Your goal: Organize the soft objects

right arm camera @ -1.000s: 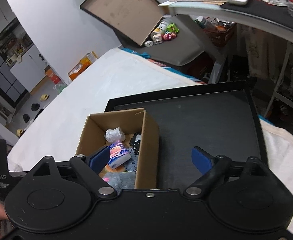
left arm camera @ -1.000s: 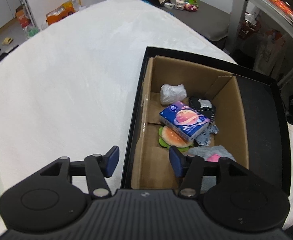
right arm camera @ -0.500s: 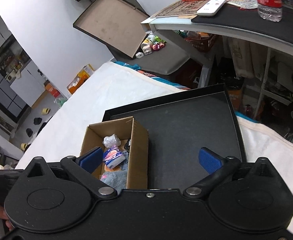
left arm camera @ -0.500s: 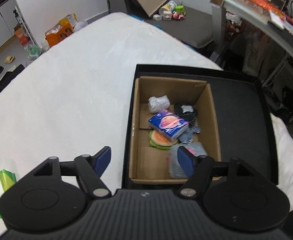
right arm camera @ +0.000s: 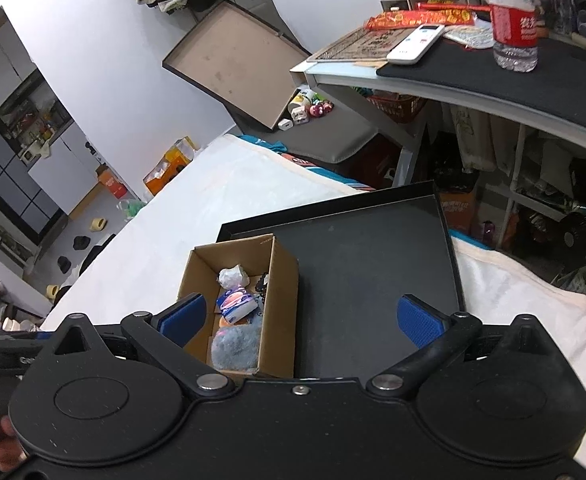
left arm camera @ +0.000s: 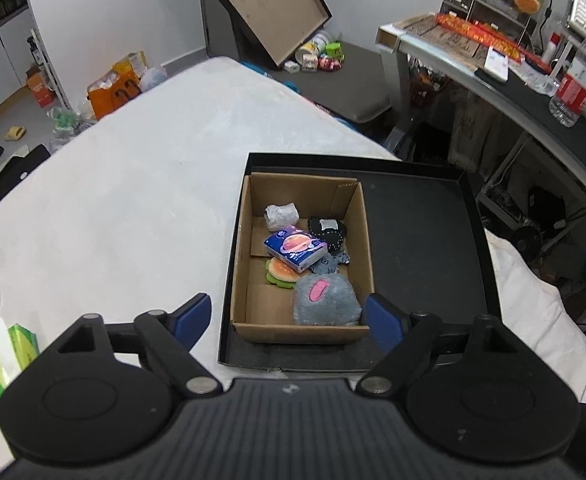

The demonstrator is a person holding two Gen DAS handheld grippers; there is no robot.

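Left claw (left arm camera: 289, 318) spread empty above cardboard box (left arm camera: 239, 256), grey plush (left arm camera: 327, 300) inside, right claw (right arm camera: 301, 316) spread

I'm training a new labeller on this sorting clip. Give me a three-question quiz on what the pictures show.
1. True or false: the left gripper holds the grey plush toy.
2. Which thing lies on top of the burger toy in the cardboard box?
A. tissue pack
B. crumpled plastic bag
C. water bottle
3. Fill in: the cardboard box stands in the left part of a black ____.

Key:
1. False; its jaws stand open and empty, and the toy lies in the box.
2. A
3. tray
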